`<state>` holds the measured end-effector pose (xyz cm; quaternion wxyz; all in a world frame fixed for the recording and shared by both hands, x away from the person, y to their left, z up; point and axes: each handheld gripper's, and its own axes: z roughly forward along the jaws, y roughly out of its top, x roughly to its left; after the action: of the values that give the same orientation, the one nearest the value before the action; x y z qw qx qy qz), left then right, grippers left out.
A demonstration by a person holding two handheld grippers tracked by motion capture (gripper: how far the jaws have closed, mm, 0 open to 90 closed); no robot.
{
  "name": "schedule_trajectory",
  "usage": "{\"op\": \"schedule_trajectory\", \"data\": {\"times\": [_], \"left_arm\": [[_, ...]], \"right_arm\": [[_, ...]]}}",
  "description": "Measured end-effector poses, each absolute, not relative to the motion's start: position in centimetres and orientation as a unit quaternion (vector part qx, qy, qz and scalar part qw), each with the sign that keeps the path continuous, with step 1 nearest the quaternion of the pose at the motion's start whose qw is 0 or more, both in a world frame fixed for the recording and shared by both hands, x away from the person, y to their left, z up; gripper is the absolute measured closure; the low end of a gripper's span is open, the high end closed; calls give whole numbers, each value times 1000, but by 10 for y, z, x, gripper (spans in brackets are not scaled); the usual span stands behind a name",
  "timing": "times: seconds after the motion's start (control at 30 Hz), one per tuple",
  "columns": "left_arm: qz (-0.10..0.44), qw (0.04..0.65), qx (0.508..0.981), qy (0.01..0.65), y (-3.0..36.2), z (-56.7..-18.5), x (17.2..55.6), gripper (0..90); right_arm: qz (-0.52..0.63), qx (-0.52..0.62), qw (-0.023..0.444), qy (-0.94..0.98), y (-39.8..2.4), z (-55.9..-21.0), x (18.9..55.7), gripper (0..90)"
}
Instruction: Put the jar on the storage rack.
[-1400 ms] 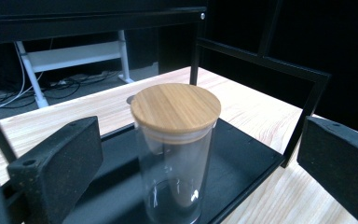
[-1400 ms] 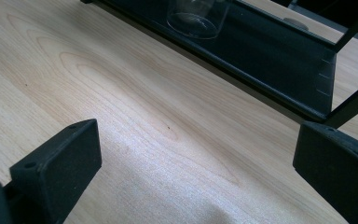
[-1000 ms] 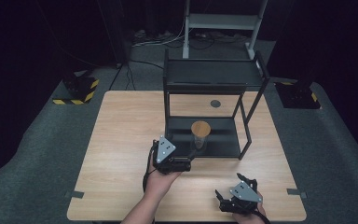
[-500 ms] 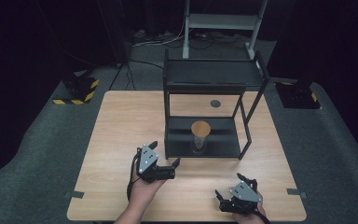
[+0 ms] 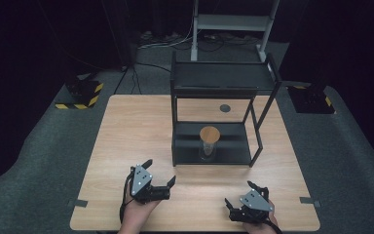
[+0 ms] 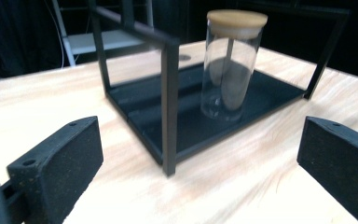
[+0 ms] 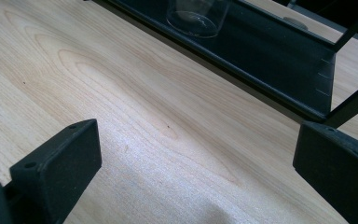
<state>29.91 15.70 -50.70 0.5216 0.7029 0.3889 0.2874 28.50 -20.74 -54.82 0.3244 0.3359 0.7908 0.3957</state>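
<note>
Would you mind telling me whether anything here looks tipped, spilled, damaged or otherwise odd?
Nothing stands out. The glass jar stands upright with its wooden lid seated, on the lower shelf of the black rack. Both the left gripper and right gripper are open, holding nothing.

Left gripper (image 5: 161,175) pulled back from rack (image 5: 213,157), away from glass jar (image 5: 209,145). One second ago: just beside rack's front-left corner, close to jar. Half second ago: retreated toward 7 o'clock. Now: farther toward 6 o'clock, near table's (image 5: 126,136) front edge, well apart from rack. Jaws wide apart, empty, pointing toward 2 o'clock.
</note>
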Motion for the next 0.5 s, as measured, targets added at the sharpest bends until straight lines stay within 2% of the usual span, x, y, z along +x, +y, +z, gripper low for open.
{"op": "schedule_trajectory", "data": {"times": [0.5], "left_arm": [[269, 477, 728, 411, 177, -547, 278, 5]], "right_arm": [[394, 336, 327, 791, -207, -548, 285, 5]]}}
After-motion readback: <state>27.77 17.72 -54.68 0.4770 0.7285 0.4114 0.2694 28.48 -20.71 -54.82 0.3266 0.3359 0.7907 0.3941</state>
